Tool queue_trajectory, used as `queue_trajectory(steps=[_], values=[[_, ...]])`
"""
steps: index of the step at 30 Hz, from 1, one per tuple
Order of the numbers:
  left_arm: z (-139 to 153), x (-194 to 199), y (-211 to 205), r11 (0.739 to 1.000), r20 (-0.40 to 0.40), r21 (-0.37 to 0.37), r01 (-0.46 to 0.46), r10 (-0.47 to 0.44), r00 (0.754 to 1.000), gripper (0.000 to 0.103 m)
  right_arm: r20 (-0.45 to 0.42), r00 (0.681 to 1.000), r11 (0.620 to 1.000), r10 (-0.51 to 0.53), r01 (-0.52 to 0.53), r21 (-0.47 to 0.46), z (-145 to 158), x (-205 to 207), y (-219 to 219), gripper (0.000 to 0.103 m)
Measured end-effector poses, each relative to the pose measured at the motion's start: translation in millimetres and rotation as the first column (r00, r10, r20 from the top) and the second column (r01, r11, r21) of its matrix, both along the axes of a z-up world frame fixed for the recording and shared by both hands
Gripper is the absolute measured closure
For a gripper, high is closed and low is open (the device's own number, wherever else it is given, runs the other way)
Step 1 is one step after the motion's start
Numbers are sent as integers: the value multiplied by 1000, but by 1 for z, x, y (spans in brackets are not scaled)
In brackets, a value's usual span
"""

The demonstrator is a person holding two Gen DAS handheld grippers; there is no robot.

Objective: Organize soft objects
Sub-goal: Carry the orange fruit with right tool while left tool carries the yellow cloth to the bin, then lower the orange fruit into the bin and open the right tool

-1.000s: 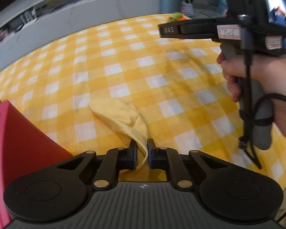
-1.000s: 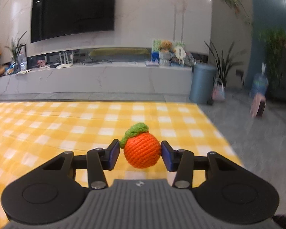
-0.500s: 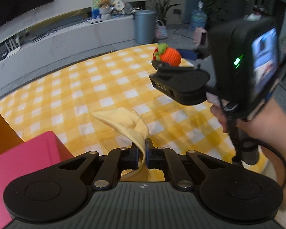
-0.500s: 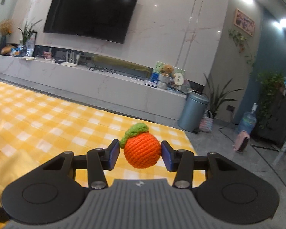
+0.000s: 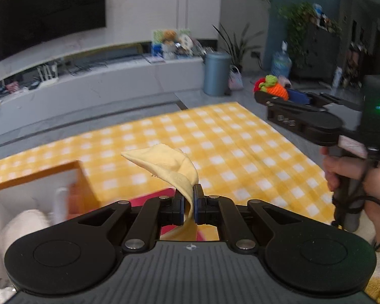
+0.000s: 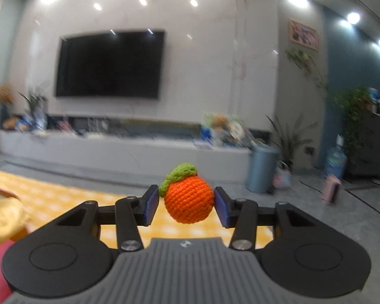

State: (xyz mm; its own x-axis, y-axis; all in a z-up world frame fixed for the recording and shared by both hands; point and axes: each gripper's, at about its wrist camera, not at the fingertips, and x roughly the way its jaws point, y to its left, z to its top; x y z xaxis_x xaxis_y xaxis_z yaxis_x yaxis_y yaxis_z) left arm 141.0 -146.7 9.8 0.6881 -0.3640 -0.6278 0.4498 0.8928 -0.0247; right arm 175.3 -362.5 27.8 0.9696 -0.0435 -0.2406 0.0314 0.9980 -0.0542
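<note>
- My left gripper point(image 5: 188, 204) is clamped tight on a pale yellow cloth point(image 5: 168, 167), which hangs up off the checked yellow tablecloth point(image 5: 215, 147) and curls forward from my pads.
- My right gripper point(image 6: 187, 204) grasps a crocheted orange point(image 6: 188, 202) with a green leaf, one pad on each side, lifted clear of the tablecloth.
- In the left view my right hand point(image 5: 342, 172) holds that gripper out to the right, above the tablecloth's edge.
- An orange-rimmed box point(image 5: 38, 177) sits at lower left, something white inside, blurred.
- A pink thing point(image 5: 162, 193) lies just under my left fingers.
</note>
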Motion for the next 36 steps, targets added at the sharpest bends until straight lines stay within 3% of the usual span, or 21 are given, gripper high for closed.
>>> queue_trajectory(steps=[3,7,12,18,22,25,29,33,36], values=[[11,-6,30,999,-7,-37,-40,40,999,95,19,995,992,94,-95,78,19,-10,15,56],[25,-11,76,987,-23,-119,-104,102,995,95,22,985,984,174,-174,24,36,-22,51,56],[38,-18,130,957,0,-184,-222,226,974,95,-8,963,963,268,-268,24,53,-31,82,56],[34,-24,180,916,-18,-261,-304,310,951,95,-100,903,909,417,-412,66,61,-31,117,56],[26,-26,214,874,-57,-334,-354,356,933,95,-190,857,874,479,-486,10,59,-32,153,56],[17,-27,232,862,-72,-345,-371,370,926,95,-316,785,830,532,-558,10,51,-25,183,56],[6,-27,242,860,-107,-344,-376,362,926,96,-536,635,752,557,-659,1,29,-7,229,56],[0,-32,245,867,-96,-334,-370,360,928,96,-722,481,627,498,-775,-84,5,-5,278,56],[0,-37,244,872,-72,-318,-372,369,927,96,-800,429,523,420,-835,-173,-14,-15,303,56]])
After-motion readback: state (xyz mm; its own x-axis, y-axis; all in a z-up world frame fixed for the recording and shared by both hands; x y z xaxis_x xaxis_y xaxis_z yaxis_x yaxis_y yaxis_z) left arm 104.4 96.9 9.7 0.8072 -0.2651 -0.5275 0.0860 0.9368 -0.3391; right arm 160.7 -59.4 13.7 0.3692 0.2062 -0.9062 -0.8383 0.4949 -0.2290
